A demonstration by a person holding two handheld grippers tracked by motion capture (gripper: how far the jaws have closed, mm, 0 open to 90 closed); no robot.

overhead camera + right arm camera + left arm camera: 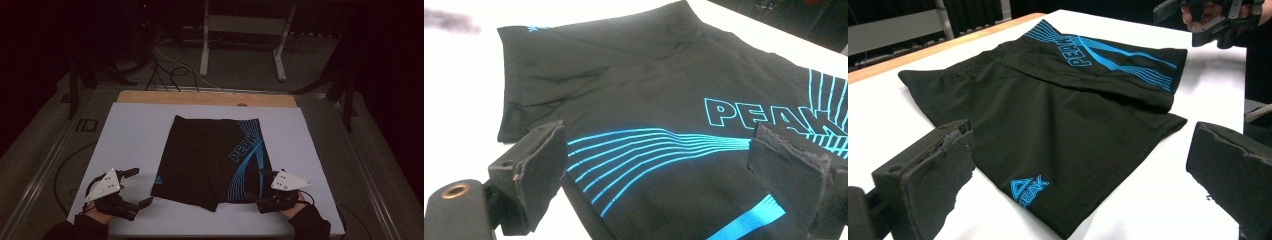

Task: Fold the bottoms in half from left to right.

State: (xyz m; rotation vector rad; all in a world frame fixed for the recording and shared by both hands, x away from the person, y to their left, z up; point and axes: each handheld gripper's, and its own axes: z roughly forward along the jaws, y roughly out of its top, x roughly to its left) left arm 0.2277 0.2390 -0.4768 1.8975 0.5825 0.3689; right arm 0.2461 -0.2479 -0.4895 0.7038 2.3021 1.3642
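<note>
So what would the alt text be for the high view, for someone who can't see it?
Black shorts with blue stripes lie flat on a white table, waistband at the far side. A person's hands hold an open gripper at each near corner: the left gripper just off the shorts, the right gripper at the hem of the blue-striped leg.

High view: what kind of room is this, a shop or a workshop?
Probably a lab recording setup: black shorts lie on a white-covered table, loose cables run over the floor behind, and hand-held grippers flank the shorts.
</note>
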